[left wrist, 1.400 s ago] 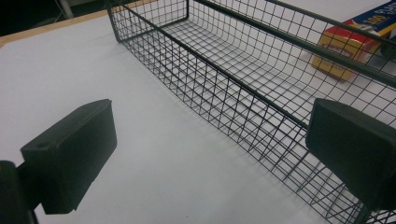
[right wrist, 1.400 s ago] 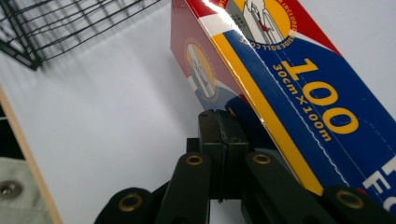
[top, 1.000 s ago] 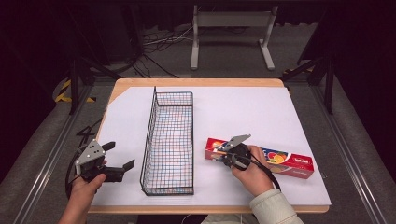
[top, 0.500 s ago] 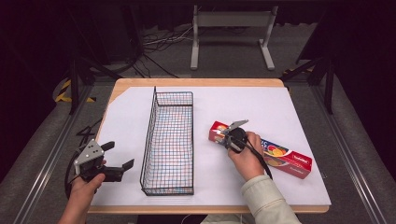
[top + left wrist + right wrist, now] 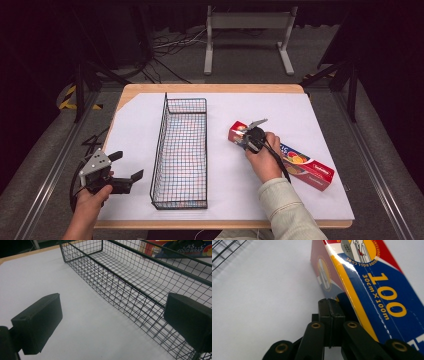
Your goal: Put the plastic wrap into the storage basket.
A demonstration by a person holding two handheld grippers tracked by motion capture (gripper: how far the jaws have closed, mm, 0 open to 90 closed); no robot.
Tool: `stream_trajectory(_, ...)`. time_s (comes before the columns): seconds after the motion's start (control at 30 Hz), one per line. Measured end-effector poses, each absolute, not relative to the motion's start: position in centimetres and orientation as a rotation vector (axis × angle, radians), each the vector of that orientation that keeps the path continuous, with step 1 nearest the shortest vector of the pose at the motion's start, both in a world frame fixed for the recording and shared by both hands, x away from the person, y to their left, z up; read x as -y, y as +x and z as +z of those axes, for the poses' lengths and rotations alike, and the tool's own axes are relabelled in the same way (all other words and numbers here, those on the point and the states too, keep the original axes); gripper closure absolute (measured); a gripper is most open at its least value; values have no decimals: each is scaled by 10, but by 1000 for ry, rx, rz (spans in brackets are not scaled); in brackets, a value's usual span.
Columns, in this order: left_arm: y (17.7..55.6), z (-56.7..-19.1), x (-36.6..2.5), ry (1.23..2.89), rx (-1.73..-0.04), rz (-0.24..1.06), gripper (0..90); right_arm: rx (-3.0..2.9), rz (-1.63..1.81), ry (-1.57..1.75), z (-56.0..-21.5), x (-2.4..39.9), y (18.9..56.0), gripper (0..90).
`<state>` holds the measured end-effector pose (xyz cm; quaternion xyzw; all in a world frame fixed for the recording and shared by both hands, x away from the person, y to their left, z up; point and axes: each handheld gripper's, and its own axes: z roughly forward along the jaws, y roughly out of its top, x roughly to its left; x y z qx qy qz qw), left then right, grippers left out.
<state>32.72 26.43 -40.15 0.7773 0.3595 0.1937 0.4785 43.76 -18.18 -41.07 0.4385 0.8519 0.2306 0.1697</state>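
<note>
We take the wire basket [image 5: 181, 150] as our landmark; it lies lengthwise on the white tabletop [image 5: 310, 120], running away from the person.

In the left tool view the box [image 5: 180, 248] shows through the mesh, cut off by the top edge, so we read little more than "FOOD WRAP". In the right tool view the box [image 5: 372, 290] runs out of the picture on the right, and a corner of the basket [image 5: 227, 250] peeks in at upper left. In the high view the right hand [image 5: 264, 159] covers the middle of the box [image 5: 305, 162], which lies flat to the right of the basket, slanting away from it toward the near edge.

The left tool [image 5: 127, 166] rests near the basket's near left corner, gripped from below by the left hand [image 5: 92, 192], jaws spread wide and empty, pointing at the basket [image 5: 140, 287].

The right tool [image 5: 245, 134] sits at the box end nearest the basket. Its jaws are pressed together with nothing between them [image 5: 331, 315], lying against the box's side. The right forearm comes up from the near edge, angled toward the basket.
</note>
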Motion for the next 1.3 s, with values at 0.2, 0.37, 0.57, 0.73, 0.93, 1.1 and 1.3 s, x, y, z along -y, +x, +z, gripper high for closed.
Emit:
stream_trajectory(0.2, 329, -402, -263, 1898, -876, 467, 26, -2495, 771, 1209, -402, 190, 425, 681)
stream_trajectory(0.37, 330, -401, -261, 1900, -874, 464, 26, -2478, 886, 1150, -382, 205, 415, 420)
stream_trajectory(0.57, 331, -401, -259, 1904, -869, 463, 27, -2447, 843, 1092, -360, 232, 413, 184)
stream_trajectory(0.73, 332, -402, -260, 1898, -874, 462, 26, -2447, 755, 1129, -364, 252, 420, 151)
stream_trajectory(0.93, 332, -402, -260, 1895, -879, 458, 26, -2503, 673, 1166, -382, 273, 429, 142)
stream_trajectory(1.1, 332, -402, -260, 1897, -879, 458, 27, -2588, 603, 1151, -393, 278, 435, 182)
stream_trajectory(1.3, 332, -402, -261, 1894, -880, 455, 26, -2676, 523, 1131, -400, 278, 439, 186)
